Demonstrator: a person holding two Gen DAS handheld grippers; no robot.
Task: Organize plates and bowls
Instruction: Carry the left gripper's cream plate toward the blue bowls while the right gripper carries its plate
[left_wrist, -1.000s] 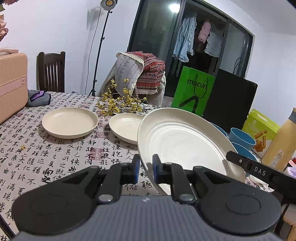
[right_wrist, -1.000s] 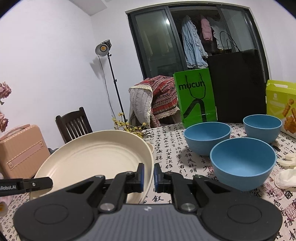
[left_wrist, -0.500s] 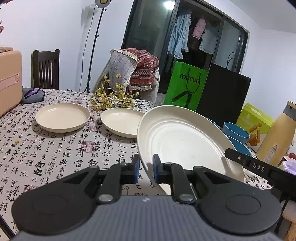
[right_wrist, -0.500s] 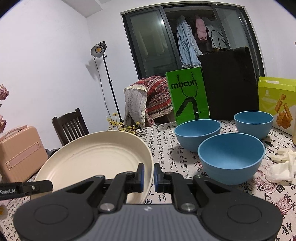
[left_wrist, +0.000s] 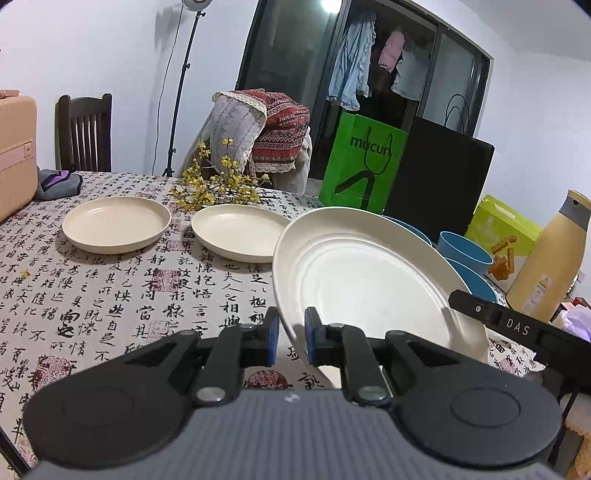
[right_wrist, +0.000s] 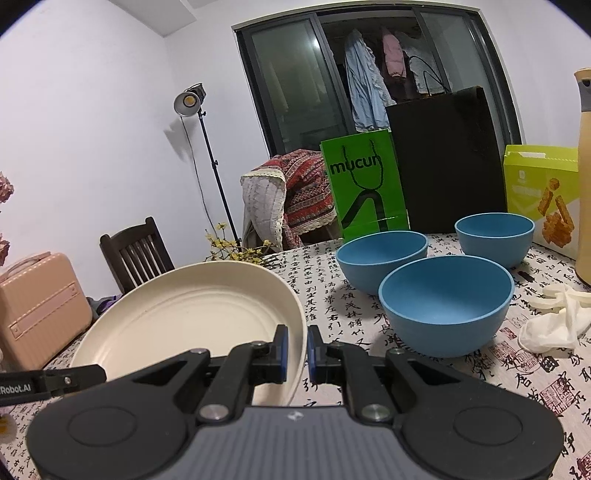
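Observation:
Both grippers hold one large cream plate (left_wrist: 373, 280) by opposite rims, above the table. My left gripper (left_wrist: 291, 336) is shut on its left rim. My right gripper (right_wrist: 295, 350) is shut on its right rim, and the plate (right_wrist: 192, 317) spreads to the left there. Two more cream plates lie on the tablecloth ahead: one at the left (left_wrist: 116, 223), one in the middle (left_wrist: 240, 230). Three blue bowls stand at the right: near (right_wrist: 445, 302), far left (right_wrist: 382, 254), far right (right_wrist: 495, 238).
A pink suitcase (right_wrist: 40, 302) stands at the table's left end. Yellow flowers (left_wrist: 218, 184) lie behind the plates. A green bag (right_wrist: 364, 192), a black bag (right_wrist: 447, 158), a snack box (right_wrist: 543, 195), a tan bottle (left_wrist: 550, 258) and crumpled gloves (right_wrist: 554, 317) crowd the right side.
Both grippers have carried the large plate lower and to the left. The grips on the plate are unchanged.

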